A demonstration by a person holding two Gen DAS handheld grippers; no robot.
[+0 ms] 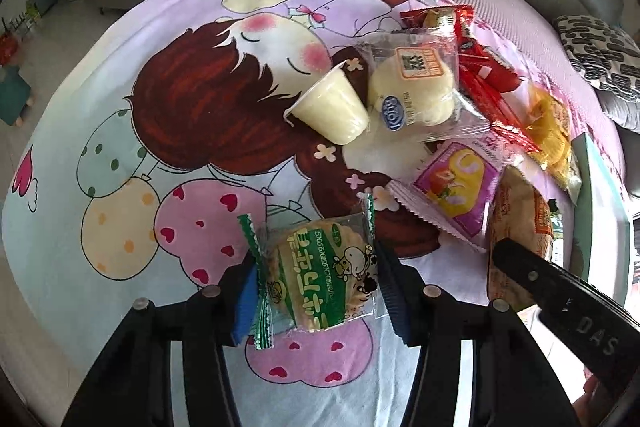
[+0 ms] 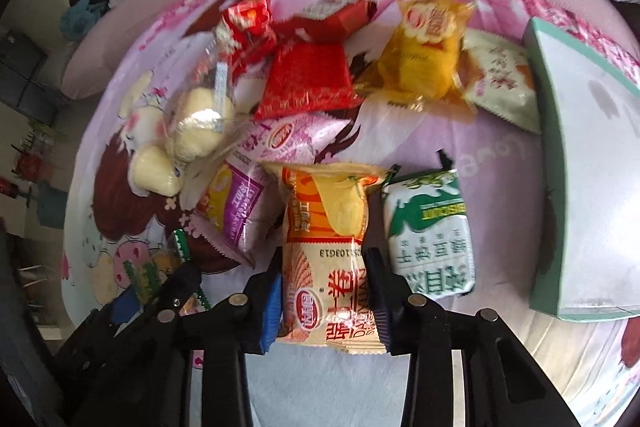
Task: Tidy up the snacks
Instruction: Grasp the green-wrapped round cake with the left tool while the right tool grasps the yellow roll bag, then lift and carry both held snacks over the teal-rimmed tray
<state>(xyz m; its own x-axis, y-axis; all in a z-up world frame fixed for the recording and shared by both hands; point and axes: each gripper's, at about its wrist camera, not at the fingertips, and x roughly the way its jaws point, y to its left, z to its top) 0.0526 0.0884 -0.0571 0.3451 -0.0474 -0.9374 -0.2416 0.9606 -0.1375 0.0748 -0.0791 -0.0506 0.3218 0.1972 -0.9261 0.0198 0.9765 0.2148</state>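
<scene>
My left gripper (image 1: 316, 291) points steeply down at the cartoon-print blanket (image 1: 120, 115), and its blue pads (image 1: 246, 301) sit against both sides of a round rice cracker in a green-edged clear wrapper (image 1: 316, 279); I read that as a grip on the cracker, the jaws about a packet's width apart. My right gripper (image 2: 326, 301) is clamped on an orange-and-cream egg-roll packet (image 2: 328, 247), one pad pressing each long edge of the pack near its lower half.

Just right of that packet lies a white-and-green biscuit pack (image 2: 430, 231), close to my right finger, though I cannot tell whether they touch. A purple-and-yellow cake packet (image 2: 236, 211) lies to the left of the egg roll. Farther up the blanket I see the rest of the pile: a pudding cup on its side (image 1: 330, 107) touching a clear-wrapped pale bun (image 1: 416, 83), red packets (image 2: 308, 79), and a yellow packet (image 2: 424, 55). A teal-rimmed white box (image 2: 592, 163) stands at the right edge.
</scene>
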